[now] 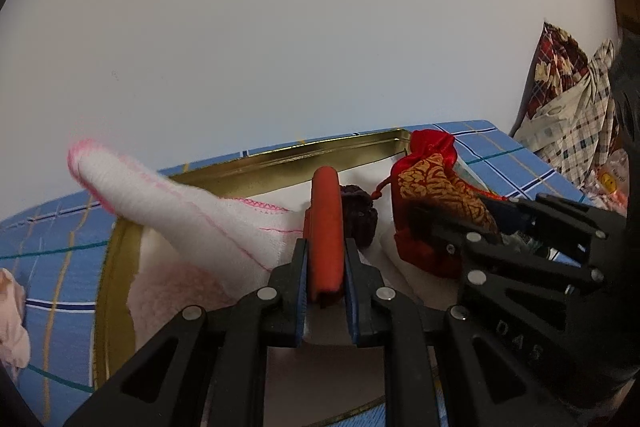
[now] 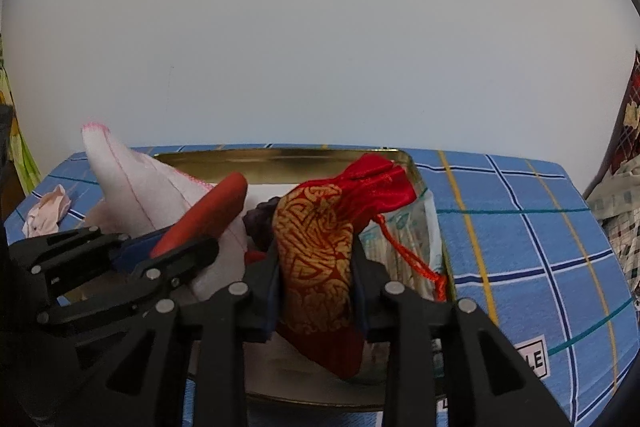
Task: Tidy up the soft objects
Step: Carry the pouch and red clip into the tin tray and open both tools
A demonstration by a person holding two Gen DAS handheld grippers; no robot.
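Observation:
My left gripper [image 1: 326, 259] is shut on a flat orange-red soft piece [image 1: 326, 227] and holds it over the gold tin tray [image 1: 280, 157]. My right gripper [image 2: 316, 267] is shut on a red and gold drawstring pouch [image 2: 316, 247], also over the tray [image 2: 280, 155]. The pouch shows in the left wrist view [image 1: 436, 195] with the right gripper [image 1: 500, 223] on it. A white cloth with pink stitching [image 1: 168, 203] sticks up from the tray's left side. A dark purple lump [image 1: 360, 211] lies behind the orange piece.
The tray stands on a blue plaid cloth surface [image 2: 520, 227]. A plastic packet [image 2: 408, 239] lies at the tray's right end. A crumpled pink cloth [image 2: 46, 213] lies left of the tray. Patterned fabrics [image 1: 568, 99] pile up at the far right. A plain wall is behind.

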